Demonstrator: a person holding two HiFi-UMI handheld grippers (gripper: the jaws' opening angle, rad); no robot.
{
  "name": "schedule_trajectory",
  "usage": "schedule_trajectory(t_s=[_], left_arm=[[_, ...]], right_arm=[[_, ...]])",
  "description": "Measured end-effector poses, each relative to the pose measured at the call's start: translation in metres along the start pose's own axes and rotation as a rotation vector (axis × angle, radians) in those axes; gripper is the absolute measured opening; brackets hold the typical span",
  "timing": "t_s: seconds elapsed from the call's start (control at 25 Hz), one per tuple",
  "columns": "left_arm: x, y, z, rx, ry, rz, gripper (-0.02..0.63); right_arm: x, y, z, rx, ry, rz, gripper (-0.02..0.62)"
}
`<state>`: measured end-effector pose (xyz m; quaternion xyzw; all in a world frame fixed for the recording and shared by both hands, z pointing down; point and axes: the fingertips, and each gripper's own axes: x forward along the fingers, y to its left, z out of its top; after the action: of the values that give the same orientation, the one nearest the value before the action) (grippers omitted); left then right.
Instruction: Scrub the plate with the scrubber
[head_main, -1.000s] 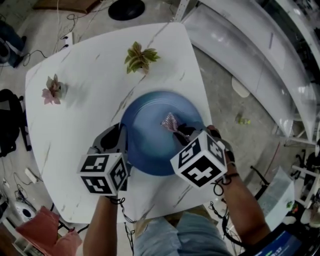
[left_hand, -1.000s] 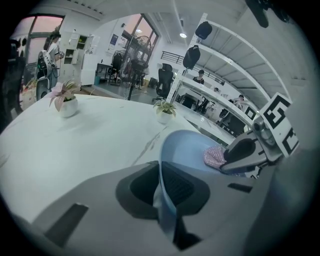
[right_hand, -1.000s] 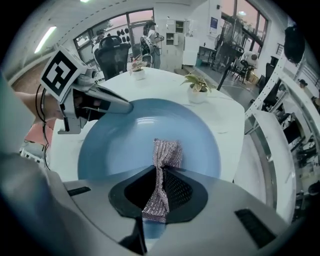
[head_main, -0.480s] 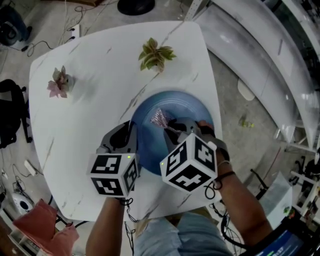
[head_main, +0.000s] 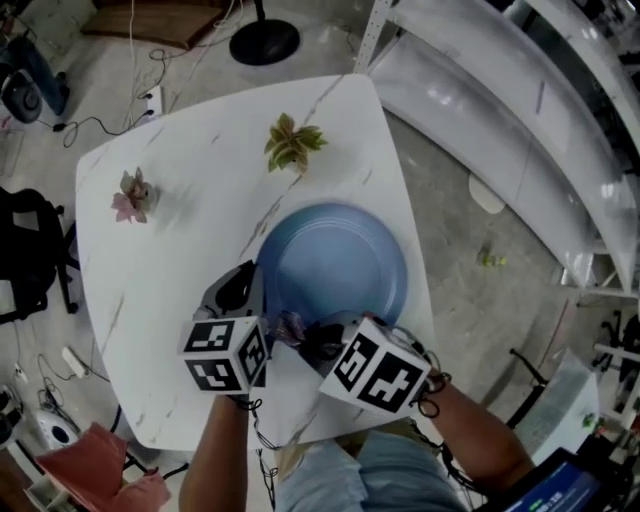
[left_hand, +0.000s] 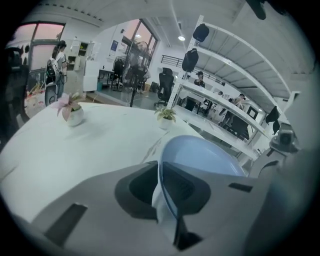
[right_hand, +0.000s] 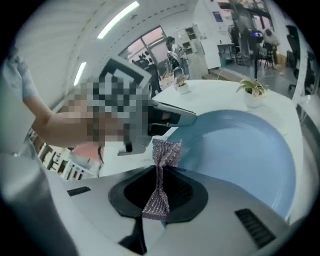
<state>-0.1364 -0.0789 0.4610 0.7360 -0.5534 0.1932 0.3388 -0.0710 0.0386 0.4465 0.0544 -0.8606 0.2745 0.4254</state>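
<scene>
A round blue plate (head_main: 340, 265) lies near the front of the white marble table (head_main: 170, 260). My left gripper (head_main: 260, 292) is shut on the plate's left rim; in the left gripper view the rim (left_hand: 164, 185) runs between the jaws. My right gripper (head_main: 308, 338) is shut on a small purple mesh scrubber (head_main: 290, 326), held at the plate's near-left edge, close beside the left gripper. In the right gripper view the scrubber (right_hand: 161, 175) stands pinched at its middle, its top flaring over the plate (right_hand: 245, 150).
A green potted plant (head_main: 293, 143) stands behind the plate, and a pink one (head_main: 133, 195) at the table's left. The table edge runs close to the plate's right side. White shelving (head_main: 520, 110) lies to the right on the floor.
My right gripper has drawn the scrubber from the plate's middle back to its near-left edge, next to the left gripper. The left gripper keeps its hold on the rim.
</scene>
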Motion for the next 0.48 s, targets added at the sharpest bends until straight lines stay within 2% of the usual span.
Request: schedule_trajectory(t_s=[0.12,0.24,0.36,0.48], left_arm=[[-0.036,0.005,0.017,0.003,-0.073,0.051,0.044],[-0.093,-0.006,0.050,-0.005,-0.205,0.078,0.044],[-0.160,-0.036,0.104,0.035,-0.385,0.102,0.040],[-0.228,-0.064,0.172,0.083,-0.615,0.138,0.025]], right_arm=[[-0.039,0.016,0.015,0.078,-0.157,0.073,0.067],[-0.097,0.030,0.049,0.059,-0.346,0.069,0.072],[-0.167,0.044,0.096,-0.020,-0.577,-0.022,0.076],[-0.235,0.052,0.145,-0.125,-0.787,-0.161,0.080]])
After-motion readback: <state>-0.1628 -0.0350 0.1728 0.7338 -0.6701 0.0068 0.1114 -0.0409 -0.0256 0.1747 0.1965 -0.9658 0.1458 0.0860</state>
